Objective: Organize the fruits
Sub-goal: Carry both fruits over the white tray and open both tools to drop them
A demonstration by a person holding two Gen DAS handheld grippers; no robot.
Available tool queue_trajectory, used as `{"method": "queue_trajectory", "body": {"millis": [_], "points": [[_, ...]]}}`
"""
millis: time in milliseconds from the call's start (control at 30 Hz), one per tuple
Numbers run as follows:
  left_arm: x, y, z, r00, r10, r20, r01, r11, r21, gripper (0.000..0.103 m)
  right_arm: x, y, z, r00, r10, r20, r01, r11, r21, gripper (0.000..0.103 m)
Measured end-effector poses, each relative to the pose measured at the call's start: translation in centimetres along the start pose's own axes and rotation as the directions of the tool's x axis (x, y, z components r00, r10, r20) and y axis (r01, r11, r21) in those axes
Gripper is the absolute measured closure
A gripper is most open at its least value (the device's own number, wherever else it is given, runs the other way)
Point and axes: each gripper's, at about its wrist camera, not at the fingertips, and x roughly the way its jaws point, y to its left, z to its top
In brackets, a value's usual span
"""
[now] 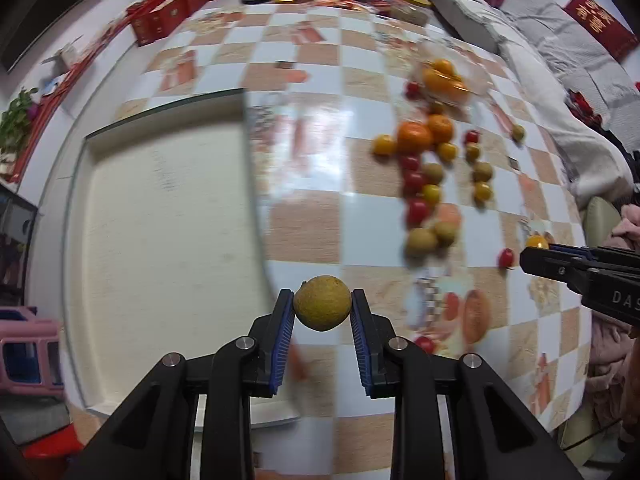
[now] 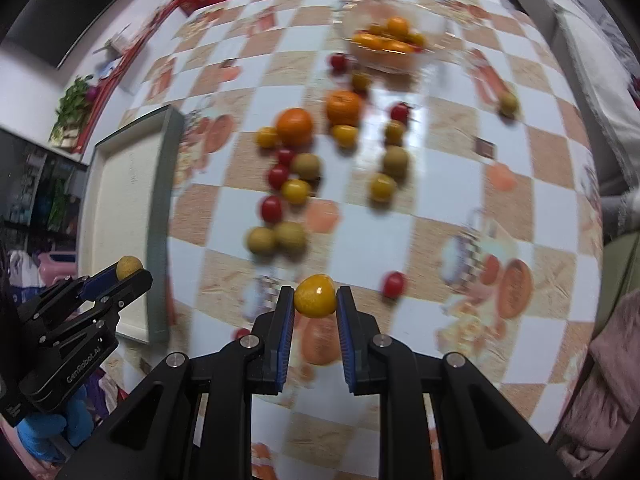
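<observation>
My left gripper (image 1: 322,307) is shut on a round olive-brown fruit (image 1: 322,303), held above the table next to the tray; it also shows in the right wrist view (image 2: 129,267). My right gripper (image 2: 315,299) is shut on a yellow cherry tomato (image 2: 315,295), held above the table; it shows at the right edge of the left wrist view (image 1: 537,242). Several loose fruits lie on the checkered table: two oranges (image 2: 294,125) (image 2: 343,107), red tomatoes (image 2: 272,207), yellow tomatoes (image 2: 296,191) and brown fruits (image 2: 261,240). A clear bowl (image 2: 436,54) at the back holds orange and yellow fruit.
A cream rectangular tray (image 1: 160,240) lies at the table's left side, also in the right wrist view (image 2: 120,200). Red boxes (image 1: 164,16) and packets crowd the far edge. A grey-covered sofa (image 1: 560,60) runs along the right. A pink stool (image 1: 28,348) stands at the left.
</observation>
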Motion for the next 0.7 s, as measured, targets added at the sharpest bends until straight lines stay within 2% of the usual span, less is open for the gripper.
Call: {"method": "queue_trajectory", "body": {"millis": [167,367,500,700], "points": [[0.1,5.8,-0.7,0.997,0.075,-0.019,-0.076,0.995,-0.058,0.073,2.0,6.5,1.5,0.998,0.058,-0.037,-0.061,0.994,-0.087,0.080],[2.1,12.1,-1.6,0.984,0.153,-0.087,-0.162,0.981,-0.103,0.073,5.8,13.4,2.9,0.986,0.125,-0.107,-0.140,0.979,-0.147,0.080],[3.4,14.2,-2.0,0.981,0.161,-0.109,-0.173,0.979,-0.108,0.073,8.4,16.6,4.4,0.982,0.131,-0.138,-0.153,0.975,-0.164,0.080],[4.4,15.8,-1.8,0.983,0.142,-0.114,-0.157,0.979,-0.131,0.073,11.6,19.9,6.0,0.982,0.093,-0.165,-0.127,0.970,-0.207,0.080]]}}
